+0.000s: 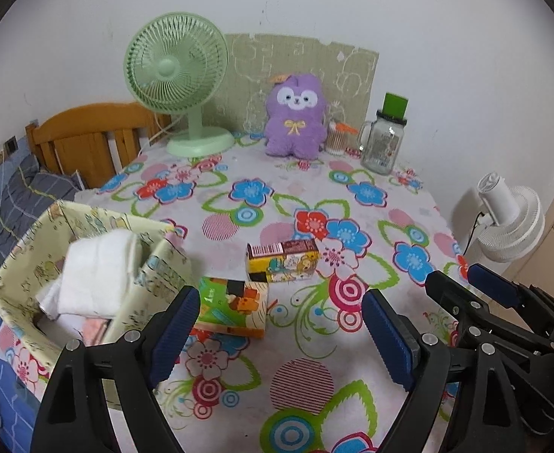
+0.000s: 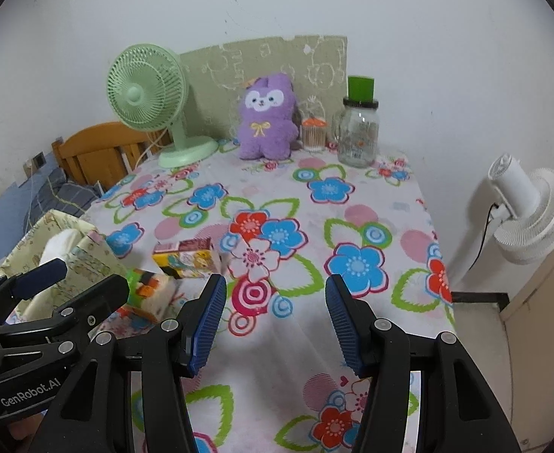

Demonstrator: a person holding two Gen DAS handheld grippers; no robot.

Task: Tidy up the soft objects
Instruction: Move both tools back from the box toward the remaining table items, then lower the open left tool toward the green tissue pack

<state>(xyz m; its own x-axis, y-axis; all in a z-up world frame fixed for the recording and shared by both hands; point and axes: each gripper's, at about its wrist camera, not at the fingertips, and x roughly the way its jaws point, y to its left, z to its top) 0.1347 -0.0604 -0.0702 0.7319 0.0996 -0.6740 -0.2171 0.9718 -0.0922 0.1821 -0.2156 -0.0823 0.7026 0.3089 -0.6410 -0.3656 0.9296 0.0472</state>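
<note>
Fuzzy purple plush toy [image 1: 295, 120] sat upright at upper centre, against wall on floral tablecloth [image 1: 371, 226]. Pale patterned fabric bin [image 1: 23, 283] at lower left held folded white cloth [image 1: 95, 275]. Two printed cardboard boxes [image 1: 282, 260] lay right of bin. Left gripper [image 1: 280, 336] gaped wide, empty; right gripper [image 2: 275, 324] half open, empty, ribbed blue pads [image 2: 207, 321] touching nothing.

Left gripper [image 1: 280, 334] fingers wide apart, empty; right gripper [image 2: 275, 324] beside it, fingers parted, empty.
</note>
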